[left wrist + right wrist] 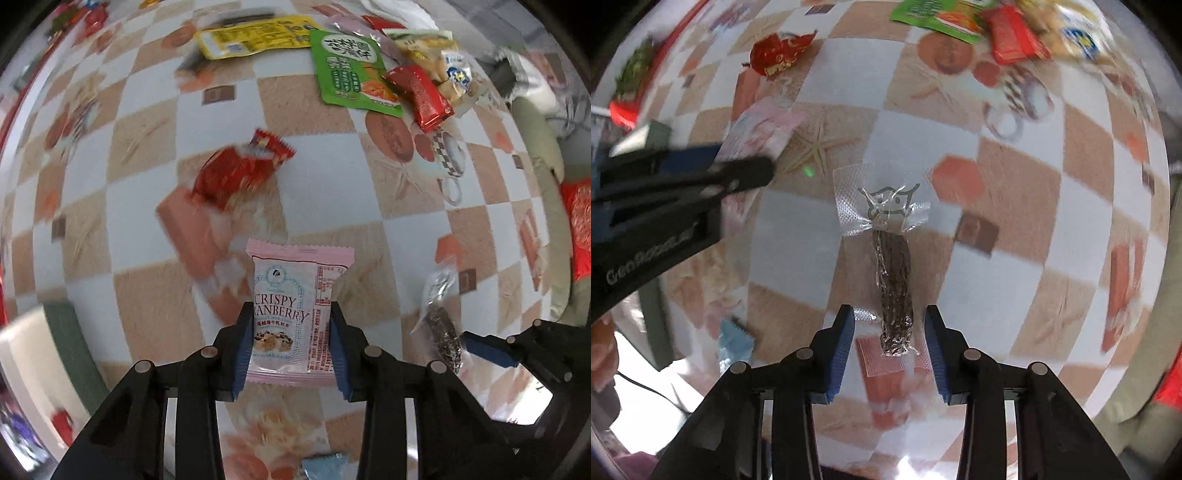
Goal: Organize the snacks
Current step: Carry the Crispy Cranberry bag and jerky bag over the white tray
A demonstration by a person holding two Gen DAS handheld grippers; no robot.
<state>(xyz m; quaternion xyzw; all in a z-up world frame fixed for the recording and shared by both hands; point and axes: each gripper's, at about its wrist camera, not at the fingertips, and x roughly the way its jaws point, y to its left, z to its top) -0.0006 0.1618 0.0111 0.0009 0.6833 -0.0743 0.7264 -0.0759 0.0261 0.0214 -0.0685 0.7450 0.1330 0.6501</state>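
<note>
My left gripper (pixel 291 343) is shut on a pink "Crispy Cranberry" snack packet (pixel 291 314), held upright above the checkered tablecloth. It also shows in the right wrist view (pixel 761 129), at the tip of the left gripper (pixel 746 162). My right gripper (pixel 890 339) is open, its jaws on either side of a clear-wrapped dark snack stick (pixel 892 273) that lies on the cloth. The stick also shows in the left wrist view (pixel 441 321). A red wrapped candy (pixel 240 170) lies ahead of the left gripper.
A pile of snacks lies at the far right: a green packet (pixel 351 70), a red bar (pixel 421 96), a yellow packet (pixel 255 37) and pale wrapped biscuits (pixel 443 66). A small blue packet (pixel 735 345) lies near the table's near edge. A red item (pixel 580 229) sits off the right edge.
</note>
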